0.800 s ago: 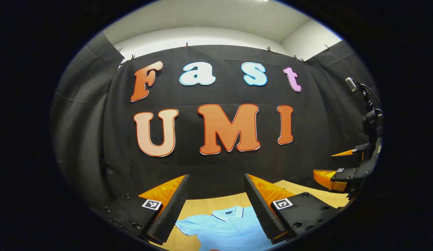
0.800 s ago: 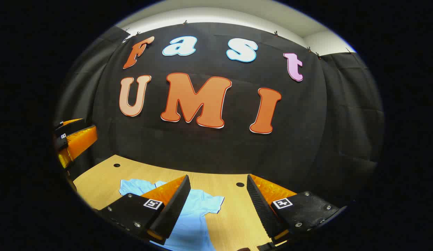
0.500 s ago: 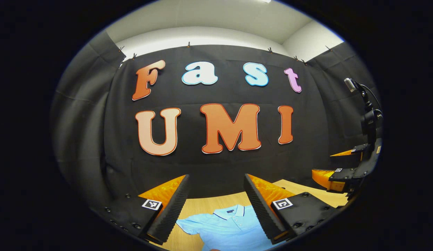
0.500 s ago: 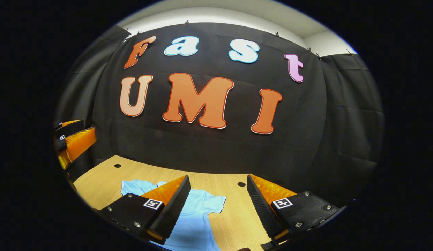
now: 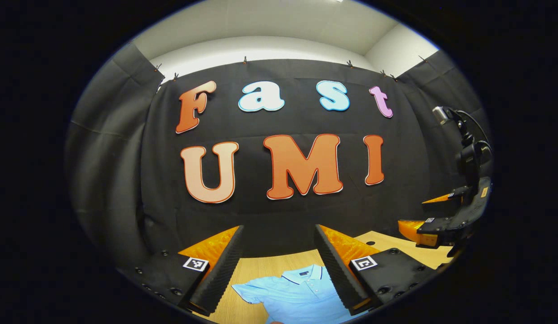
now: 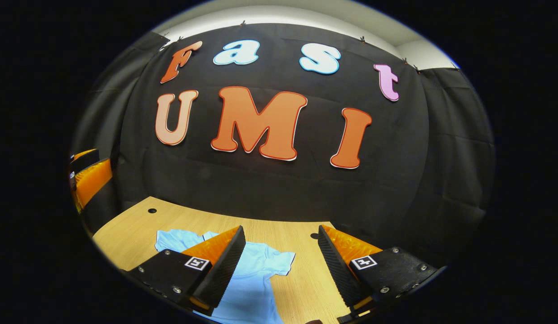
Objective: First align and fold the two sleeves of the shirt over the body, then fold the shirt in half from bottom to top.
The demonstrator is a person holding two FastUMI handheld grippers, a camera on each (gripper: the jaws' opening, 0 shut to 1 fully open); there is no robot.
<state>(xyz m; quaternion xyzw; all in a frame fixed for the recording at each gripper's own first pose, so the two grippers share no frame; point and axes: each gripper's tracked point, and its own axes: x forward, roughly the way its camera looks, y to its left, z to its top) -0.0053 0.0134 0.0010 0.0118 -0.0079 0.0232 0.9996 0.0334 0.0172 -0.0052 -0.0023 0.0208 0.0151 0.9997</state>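
A light blue polo shirt (image 5: 296,292) lies flat on the wooden table (image 5: 265,265), collar toward the wall, one short sleeve spread at the left. My left gripper (image 5: 279,261) hangs open above it, nothing between its fingers. In the right gripper view the shirt (image 6: 256,274) shows its other short sleeve (image 6: 279,263) spread on the table (image 6: 135,229). My right gripper (image 6: 281,263) is open above that sleeve and holds nothing. The right gripper (image 5: 434,216) also appears at the far right of the left gripper view. The left gripper (image 6: 87,177) shows at the left edge of the right gripper view.
The black cloth wall stands close behind the table. Two small round holes (image 6: 151,210) (image 6: 314,235) sit in the tabletop near its far edge. A cable and mount (image 5: 467,148) rise over the other gripper.
Both grippers have shifted slightly; the right gripper view has tipped a little downward and the scene drifted right in the left gripper view. Both stay open. The shirt has not moved.
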